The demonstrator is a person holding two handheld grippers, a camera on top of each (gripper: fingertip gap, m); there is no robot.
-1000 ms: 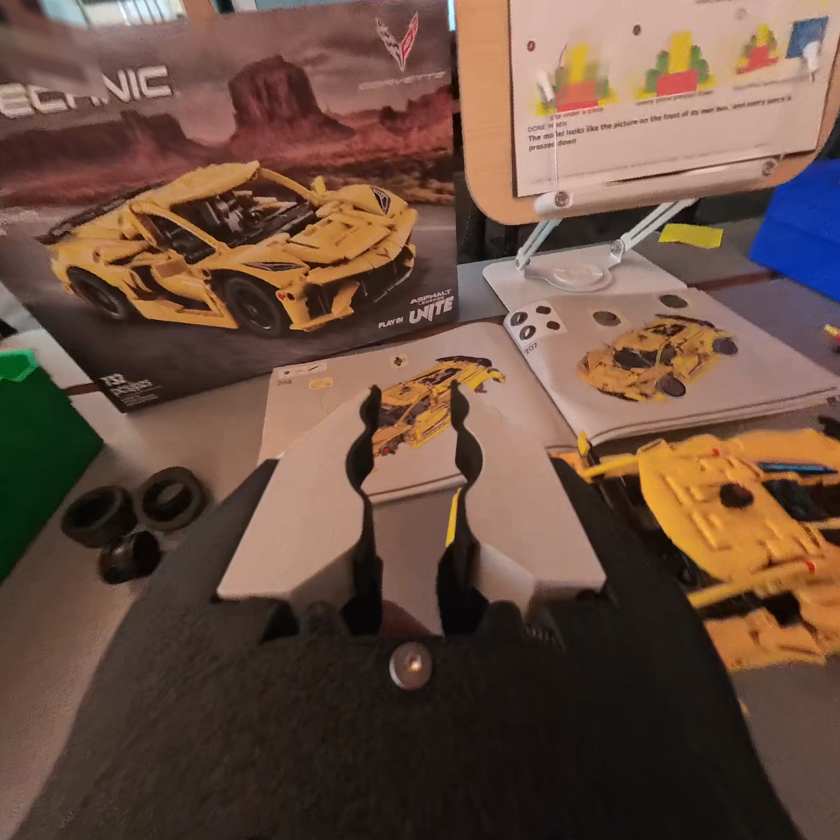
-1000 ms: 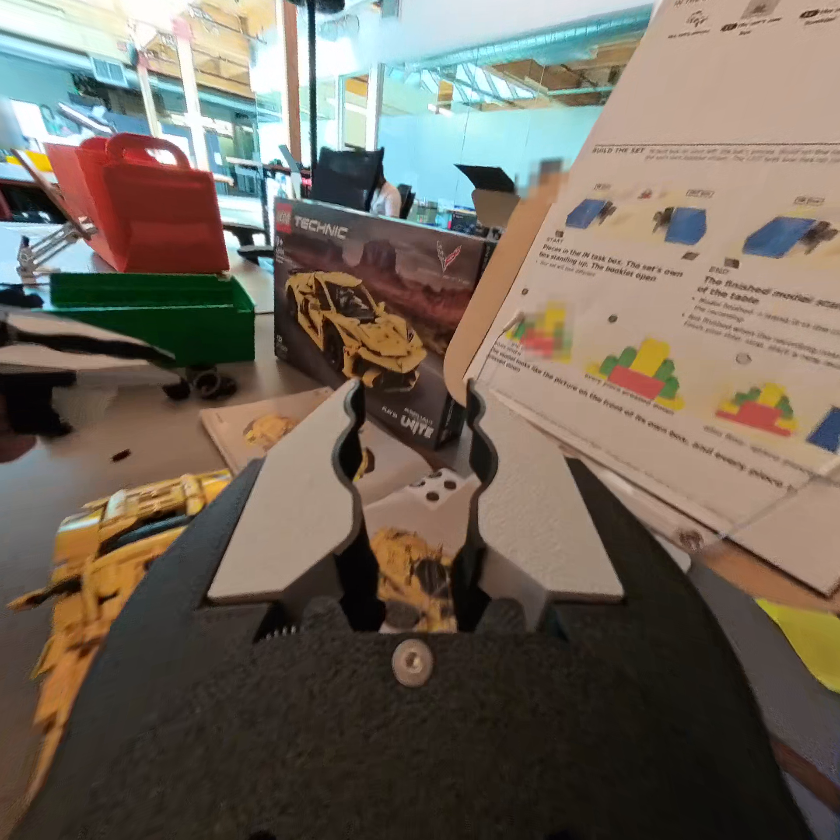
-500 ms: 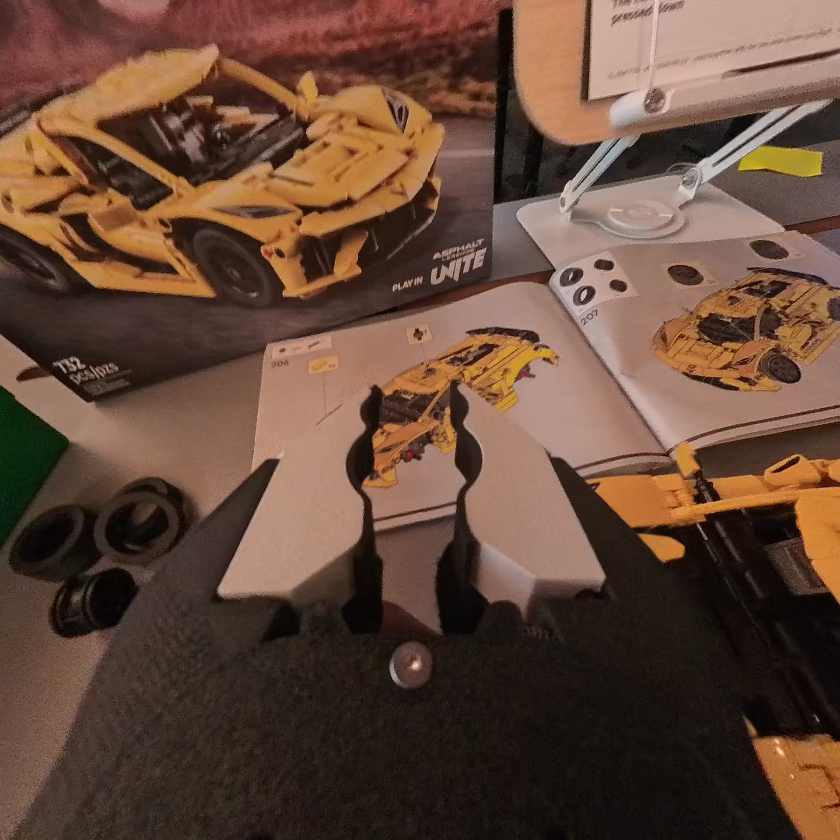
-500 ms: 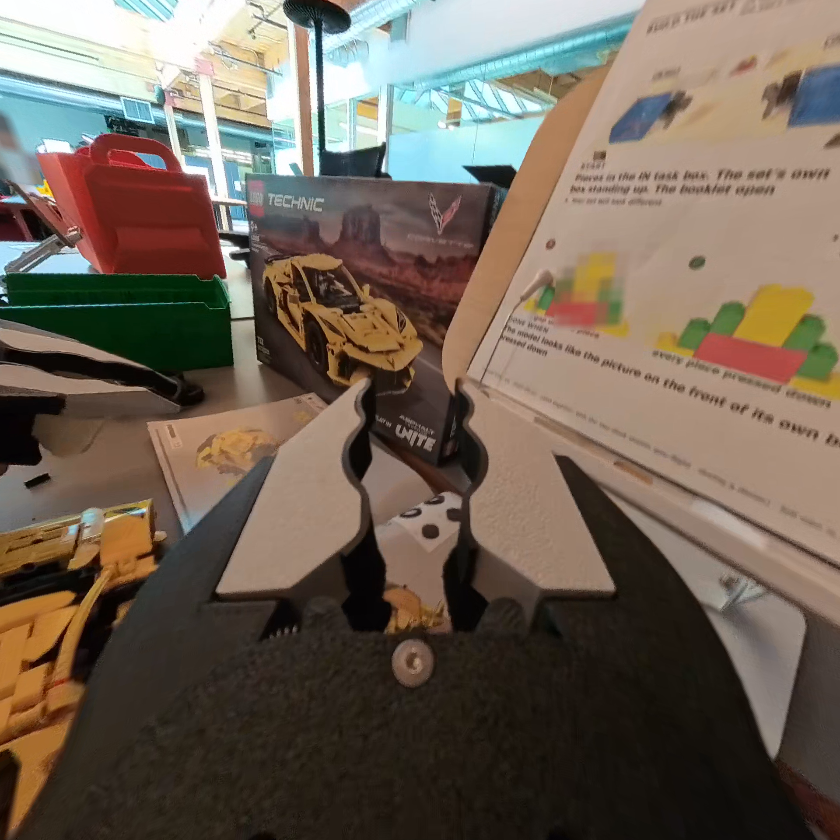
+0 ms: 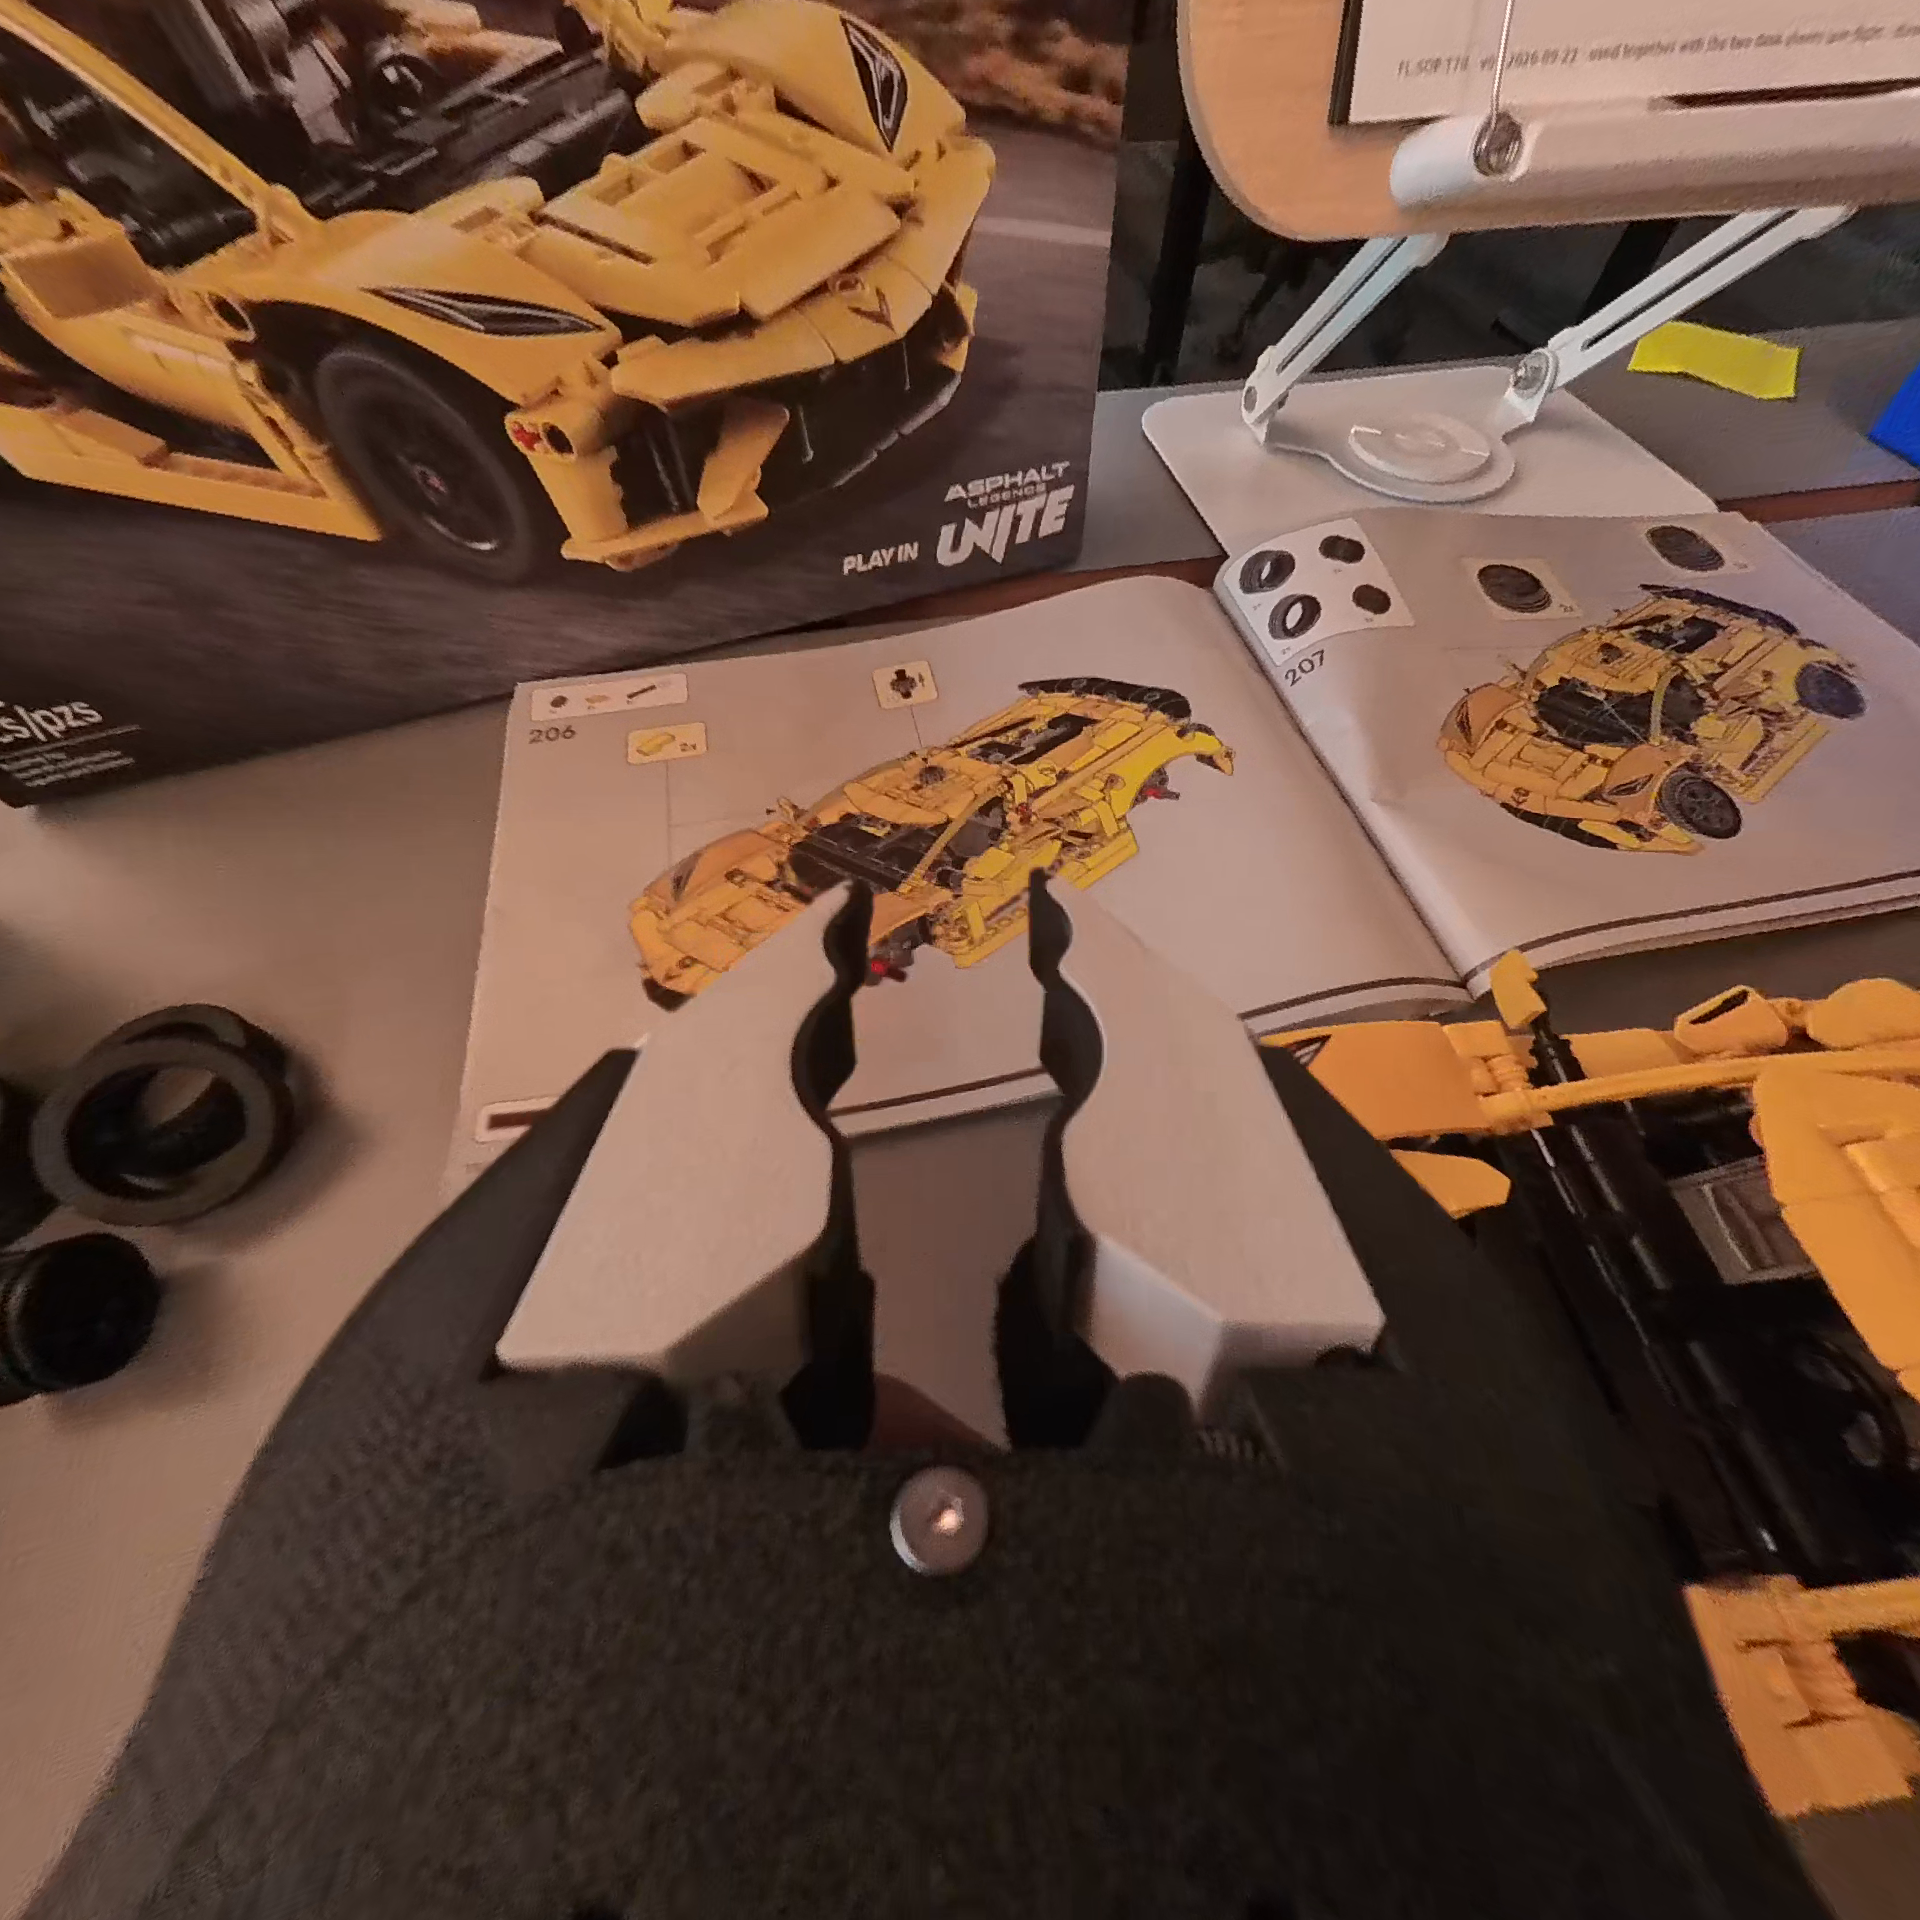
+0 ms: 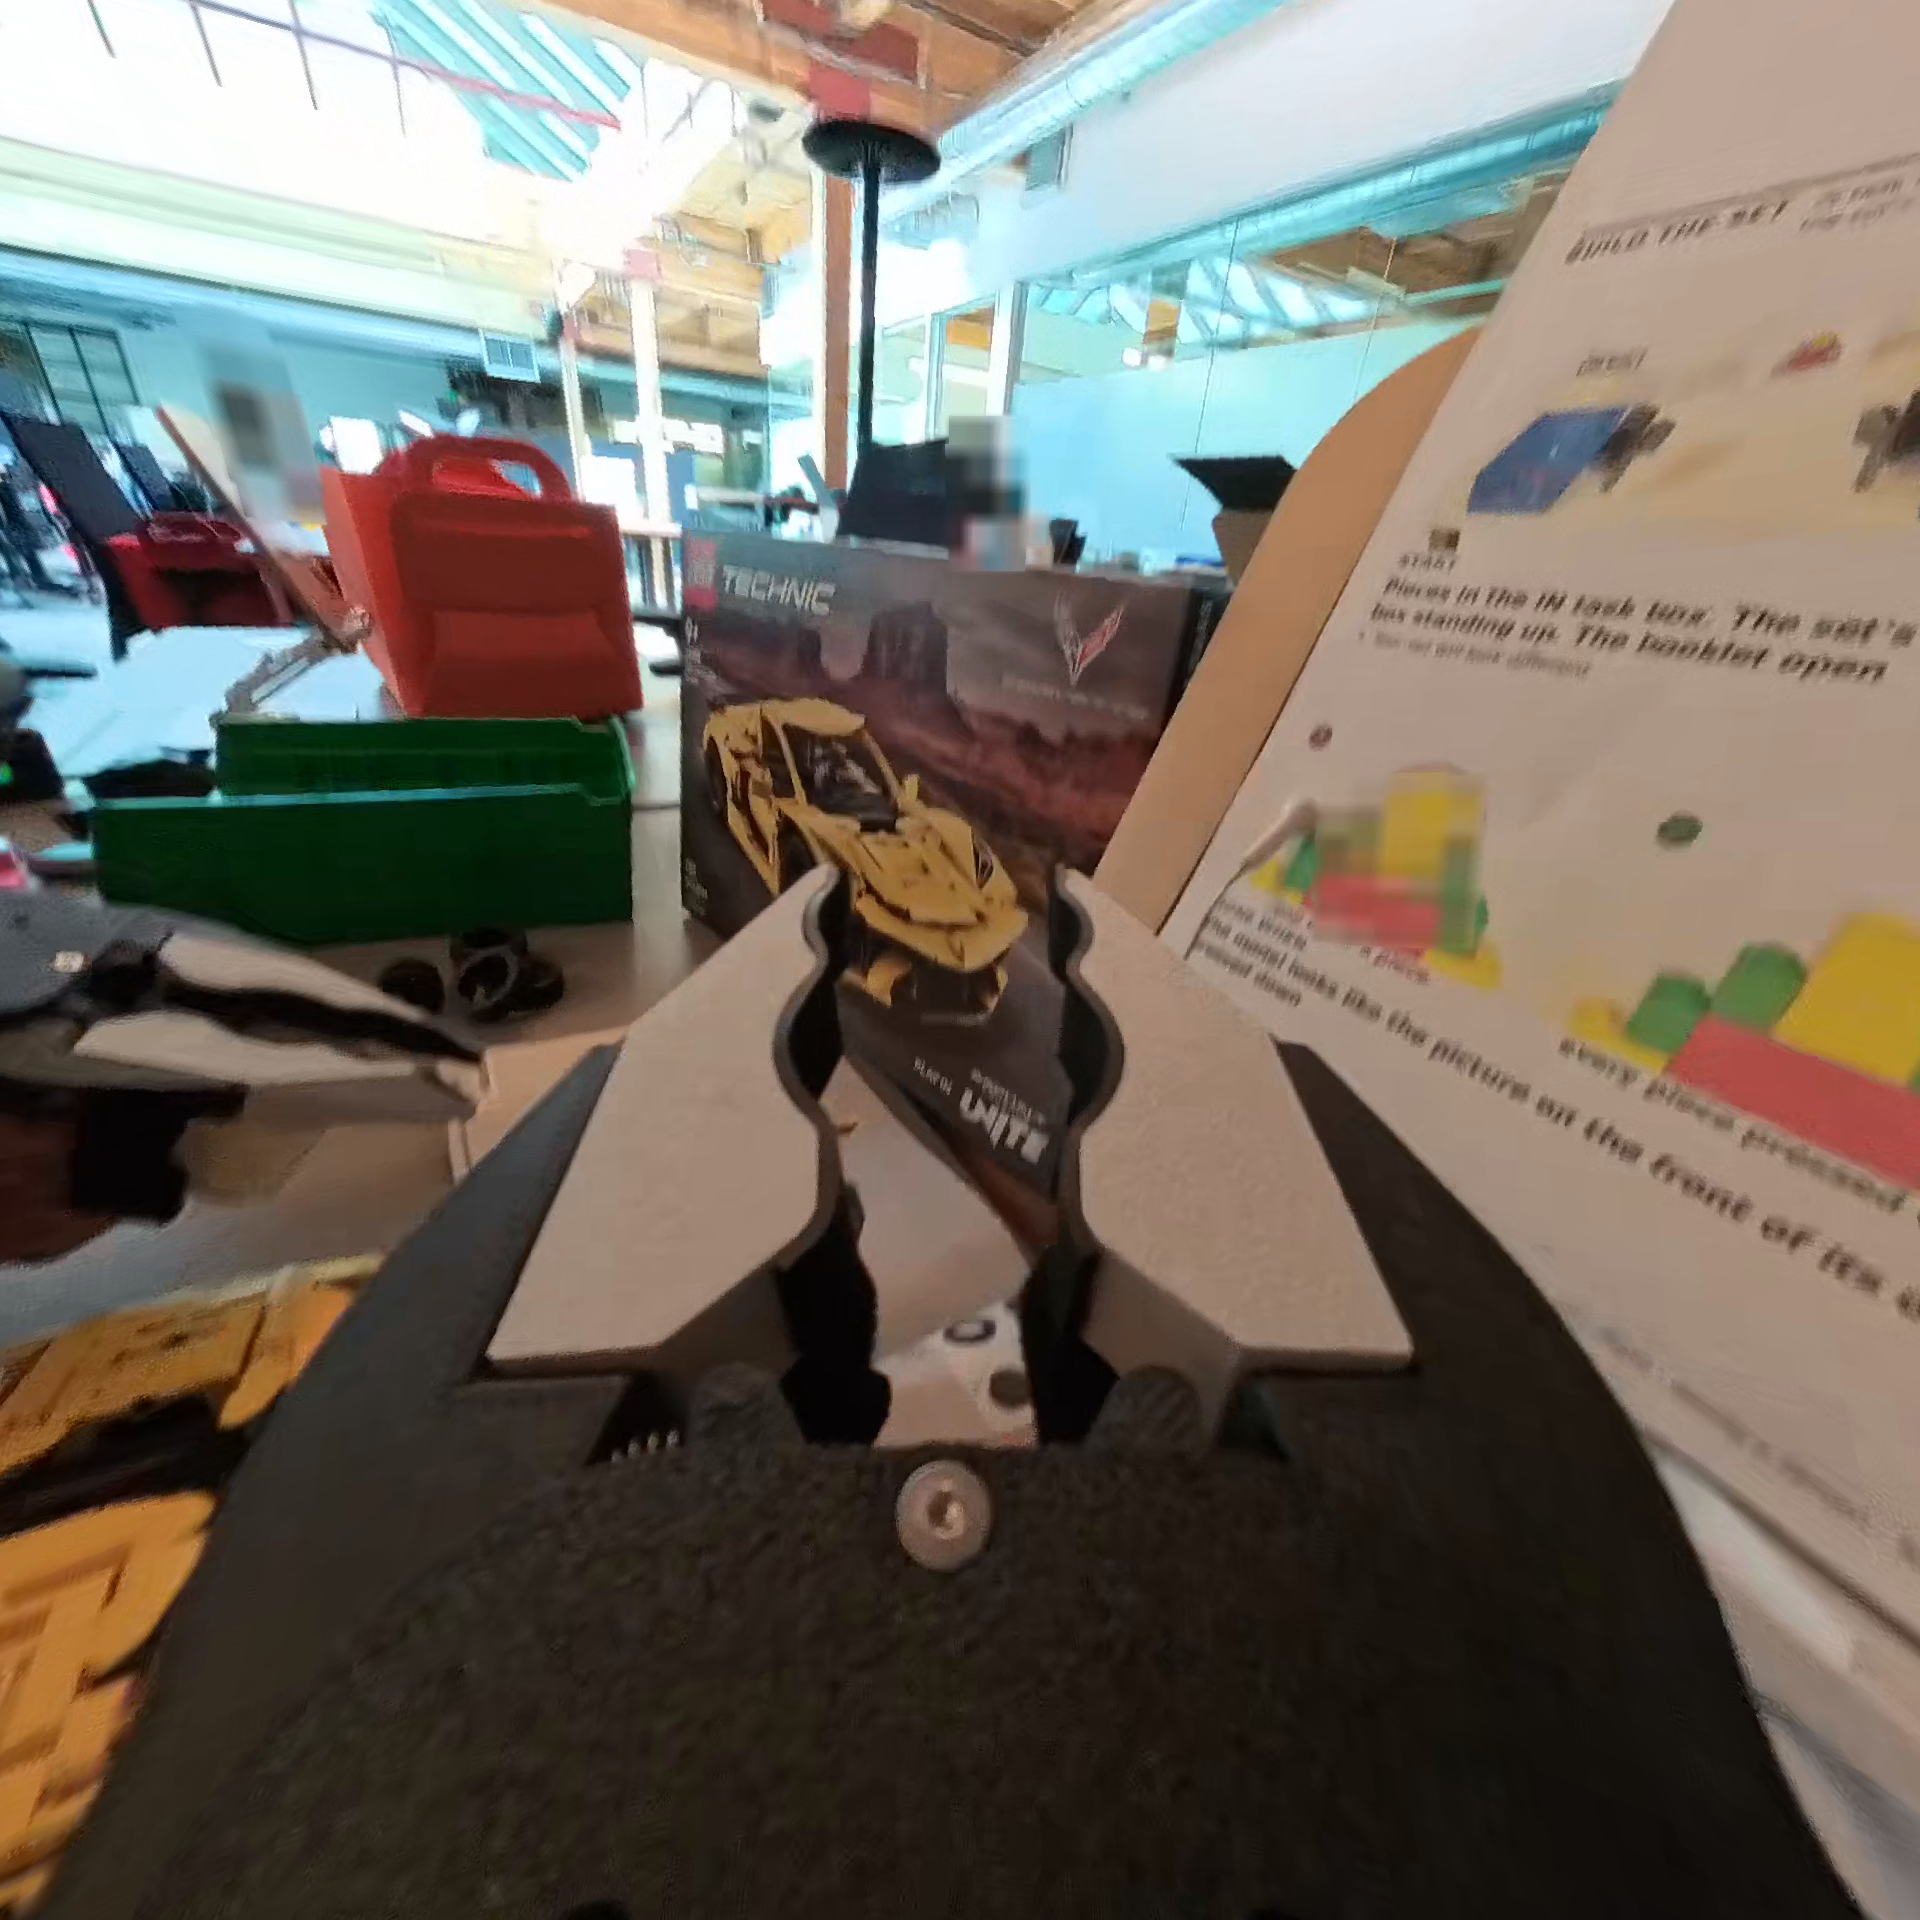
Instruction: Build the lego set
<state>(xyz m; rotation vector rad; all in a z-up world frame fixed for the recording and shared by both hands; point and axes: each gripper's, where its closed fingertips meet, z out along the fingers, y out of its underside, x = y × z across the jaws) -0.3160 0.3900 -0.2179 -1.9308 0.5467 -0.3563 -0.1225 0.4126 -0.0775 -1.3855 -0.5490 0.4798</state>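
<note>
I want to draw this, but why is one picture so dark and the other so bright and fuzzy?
Left wrist view: dim, warm light, yet the open booklet looks sharp; the black tyres at the edge are smeared. Right wrist view: daylight from the ceiling windows glares white, and the instruction sheet and yellow car model are blurred.

Beyond your worktop (image 6: 623, 966) you have a green bin (image 6: 364, 831), a red carrier (image 6: 488, 592) stacked on it, and a black pole (image 6: 868, 312) behind.

The grey counter (image 5: 312, 904) carries an open booklet (image 5: 935, 831), the set's box (image 5: 520, 416) standing behind it, black tyres (image 5: 156, 1112) at left, a yellow car (image 5: 1662, 1143) (partly built) at right — plus a white stand (image 5: 1392, 457) and green bin (image 6: 364, 831).
</note>
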